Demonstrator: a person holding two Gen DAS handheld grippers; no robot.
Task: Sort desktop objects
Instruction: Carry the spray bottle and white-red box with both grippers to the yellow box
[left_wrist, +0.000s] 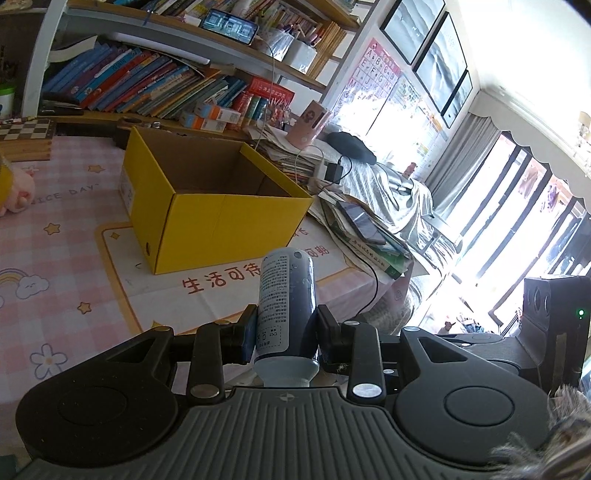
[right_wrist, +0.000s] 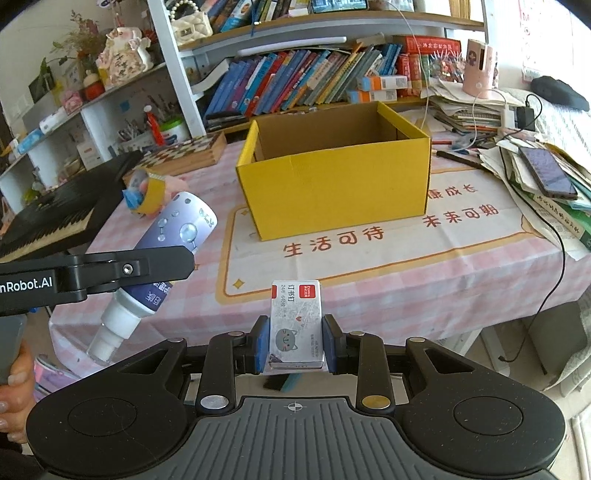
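Note:
My left gripper (left_wrist: 286, 338) is shut on a blue-purple bottle (left_wrist: 286, 302) with printed text, held above the table's near edge. It also shows in the right wrist view (right_wrist: 168, 251), tilted with its white cap down, at the left. My right gripper (right_wrist: 295, 343) is shut on a small staple box (right_wrist: 295, 325) with a cat drawing and red label. An open yellow cardboard box (right_wrist: 332, 184) stands in the middle of the table; it also shows in the left wrist view (left_wrist: 218, 218). What I can see of its inside is empty.
The table has a pink checked cloth (right_wrist: 406, 295). A roll of yellow tape (right_wrist: 149, 192) and a pink plush (left_wrist: 18, 188) lie at the left. A chessboard box (right_wrist: 184, 153) is behind. Stacked papers with a phone (right_wrist: 546, 173) and cables lie at the right. Bookshelves stand behind.

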